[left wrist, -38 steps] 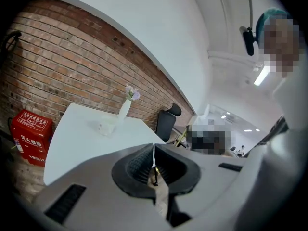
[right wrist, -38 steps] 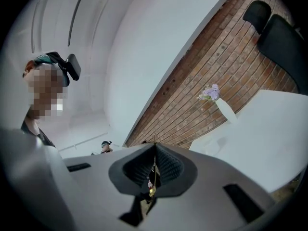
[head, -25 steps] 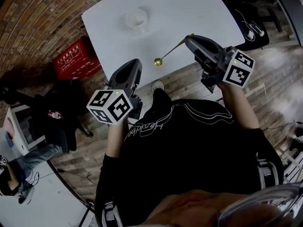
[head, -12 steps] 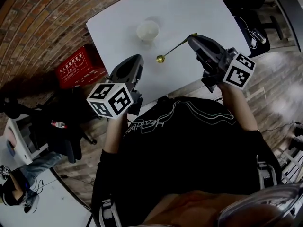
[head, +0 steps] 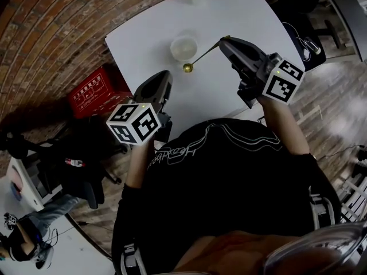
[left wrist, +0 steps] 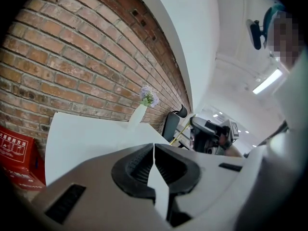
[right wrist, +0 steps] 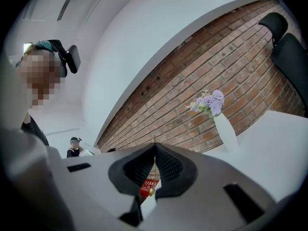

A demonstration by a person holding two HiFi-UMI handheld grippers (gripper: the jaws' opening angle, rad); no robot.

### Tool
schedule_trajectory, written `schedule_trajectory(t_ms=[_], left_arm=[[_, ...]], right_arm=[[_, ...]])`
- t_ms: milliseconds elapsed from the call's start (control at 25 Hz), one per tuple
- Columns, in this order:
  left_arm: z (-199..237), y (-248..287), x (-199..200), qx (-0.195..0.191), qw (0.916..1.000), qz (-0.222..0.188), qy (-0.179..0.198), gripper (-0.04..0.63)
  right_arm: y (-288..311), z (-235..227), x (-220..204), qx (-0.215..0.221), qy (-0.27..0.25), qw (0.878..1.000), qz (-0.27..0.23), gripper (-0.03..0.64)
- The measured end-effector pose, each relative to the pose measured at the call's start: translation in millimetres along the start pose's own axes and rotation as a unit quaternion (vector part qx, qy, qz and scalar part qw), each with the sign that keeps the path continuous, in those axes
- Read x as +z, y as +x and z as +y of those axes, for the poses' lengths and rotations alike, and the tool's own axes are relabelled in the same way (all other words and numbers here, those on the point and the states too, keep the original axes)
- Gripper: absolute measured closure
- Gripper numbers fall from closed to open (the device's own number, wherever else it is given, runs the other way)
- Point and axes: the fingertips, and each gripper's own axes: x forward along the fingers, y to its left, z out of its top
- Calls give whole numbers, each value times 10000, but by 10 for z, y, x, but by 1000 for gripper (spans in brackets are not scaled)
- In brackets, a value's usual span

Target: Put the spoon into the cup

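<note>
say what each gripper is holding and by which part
The right gripper holds the spoon by the tip of its handle; the left gripper is shut on nothing.

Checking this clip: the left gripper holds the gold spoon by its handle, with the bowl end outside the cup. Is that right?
Not quite. The right gripper, not the left, holds the gold spoon by its handle, as the head view shows. The left gripper is shut on nothing. The bowl end is indeed outside the cup.

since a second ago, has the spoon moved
Yes. The spoon, held in the right gripper, has moved toward the cup; its bowl is now just short of the cup's near rim.
</note>
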Motion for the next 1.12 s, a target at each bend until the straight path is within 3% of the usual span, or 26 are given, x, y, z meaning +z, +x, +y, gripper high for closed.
schedule_trajectory(t_ms=[440, 1120], left_arm=[[300, 79, -174, 71, 9992, 275, -293, 588], [776, 184, -396, 298, 9957, 482, -727, 588]], right_arm=[[458, -316, -132, -341, -490, 9978, 296, 617], [871, -977, -708, -702, -382, 9921, 966, 617]])
